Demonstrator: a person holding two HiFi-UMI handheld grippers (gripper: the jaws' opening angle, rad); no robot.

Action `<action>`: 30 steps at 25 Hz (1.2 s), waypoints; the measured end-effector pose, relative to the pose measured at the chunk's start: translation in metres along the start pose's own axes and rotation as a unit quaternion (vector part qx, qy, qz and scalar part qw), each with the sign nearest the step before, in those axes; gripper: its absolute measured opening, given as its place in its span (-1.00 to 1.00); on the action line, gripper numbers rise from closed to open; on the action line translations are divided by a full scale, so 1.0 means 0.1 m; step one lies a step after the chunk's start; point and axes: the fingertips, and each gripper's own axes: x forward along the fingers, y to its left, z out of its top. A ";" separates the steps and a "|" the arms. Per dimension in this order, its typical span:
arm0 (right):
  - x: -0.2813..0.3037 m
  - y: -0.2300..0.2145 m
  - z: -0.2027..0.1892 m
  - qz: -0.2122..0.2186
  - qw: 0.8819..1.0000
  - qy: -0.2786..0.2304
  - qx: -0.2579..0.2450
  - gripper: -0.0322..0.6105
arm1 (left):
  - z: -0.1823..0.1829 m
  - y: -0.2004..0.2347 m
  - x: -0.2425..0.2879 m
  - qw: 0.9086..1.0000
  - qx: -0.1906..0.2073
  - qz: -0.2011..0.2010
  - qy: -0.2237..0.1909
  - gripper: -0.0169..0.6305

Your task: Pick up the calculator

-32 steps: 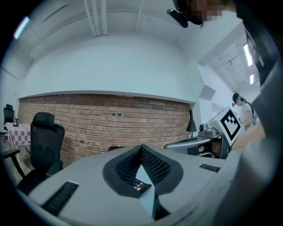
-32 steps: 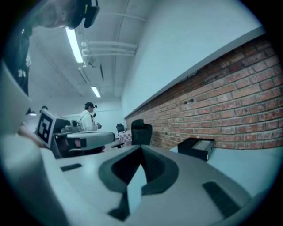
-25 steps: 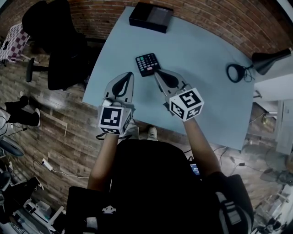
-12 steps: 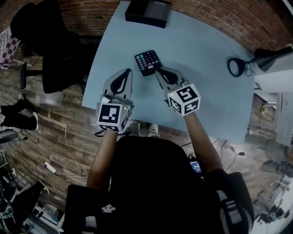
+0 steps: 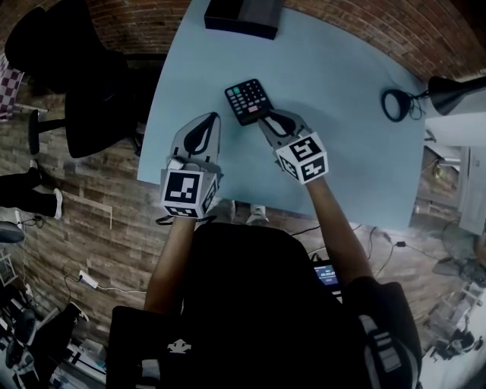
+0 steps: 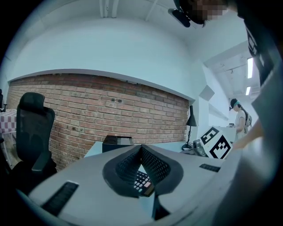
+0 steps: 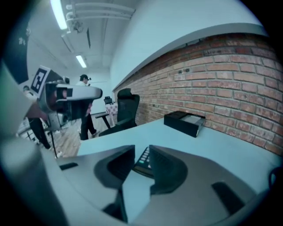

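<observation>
The black calculator (image 5: 247, 100) lies flat on the pale blue table (image 5: 342, 152), a little beyond both grippers. My right gripper (image 5: 263, 117) points down at its near right corner. Its jaws are opening, and a narrow gap shows between them in the right gripper view (image 7: 142, 149). The calculator's keys (image 7: 144, 159) show just past that gap, with nothing gripped. My left gripper (image 5: 215, 116) hovers to the left of the calculator. Its tips meet in the left gripper view (image 6: 141, 148), and it holds nothing. The calculator (image 6: 142, 183) shows below those tips.
A black box (image 5: 243, 15) sits at the table's far edge. A black desk lamp (image 5: 454, 85) with a round base (image 5: 395, 104) stands at the right. A black office chair (image 5: 83, 83) stands on the wood floor left of the table. The near table edge runs under my wrists.
My right gripper has sunk toward the calculator's near corner, and its jaws have parted from shut. The left gripper has dropped a little. The calculator has not moved.
</observation>
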 end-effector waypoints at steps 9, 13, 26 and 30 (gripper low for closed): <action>0.41 -0.06 -0.52 0.002 0.989 0.102 -0.103 -0.52 | -0.14 0.20 0.09 1.000 -0.003 -0.006 0.012 -0.93; 0.47 -0.05 -0.73 -0.011 0.967 0.147 -0.206 -0.52 | -0.17 0.18 0.09 1.000 -0.007 -0.009 0.016 -0.94; 0.67 -0.04 -1.03 -0.014 0.931 0.194 -0.308 -0.42 | -0.21 0.21 0.05 1.000 -0.001 -0.010 0.026 -0.93; 0.82 -0.12 -1.08 -0.021 0.924 0.202 -0.325 -0.42 | -0.26 0.30 0.10 0.999 -0.004 -0.011 0.033 -0.93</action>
